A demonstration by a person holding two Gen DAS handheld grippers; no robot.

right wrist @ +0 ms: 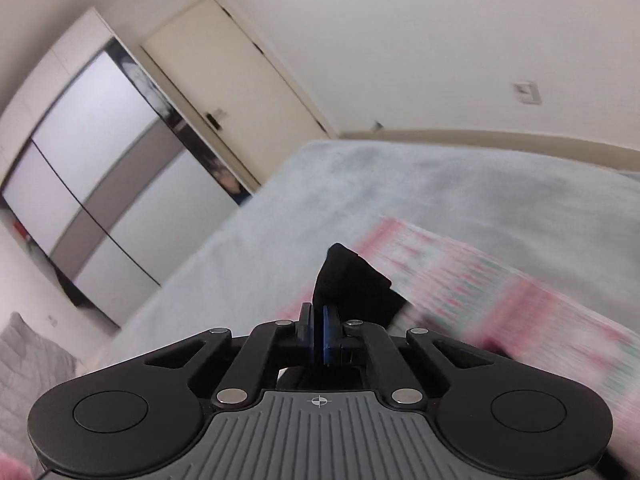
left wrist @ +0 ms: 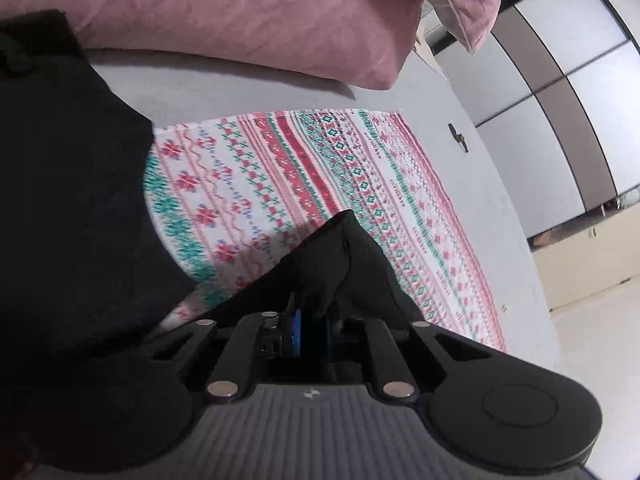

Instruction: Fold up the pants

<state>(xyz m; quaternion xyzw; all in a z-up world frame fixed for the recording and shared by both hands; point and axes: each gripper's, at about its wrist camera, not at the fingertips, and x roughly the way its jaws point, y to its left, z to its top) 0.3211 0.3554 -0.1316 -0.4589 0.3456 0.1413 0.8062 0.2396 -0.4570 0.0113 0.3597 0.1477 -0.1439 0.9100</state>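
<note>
The black pants [left wrist: 72, 208] run off the left wrist view's left edge, so their full extent cannot be told. The left gripper [left wrist: 310, 320] has its fingertips buried in black cloth — pads barely show. In the right wrist view the patterned blanket [right wrist: 500, 292] is smeared by blur — its motifs unreadable.

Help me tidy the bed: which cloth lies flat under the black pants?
The patterned blanket, red, green and white, spread flat on the grey bed; the pink pillow sits behind it.
</note>
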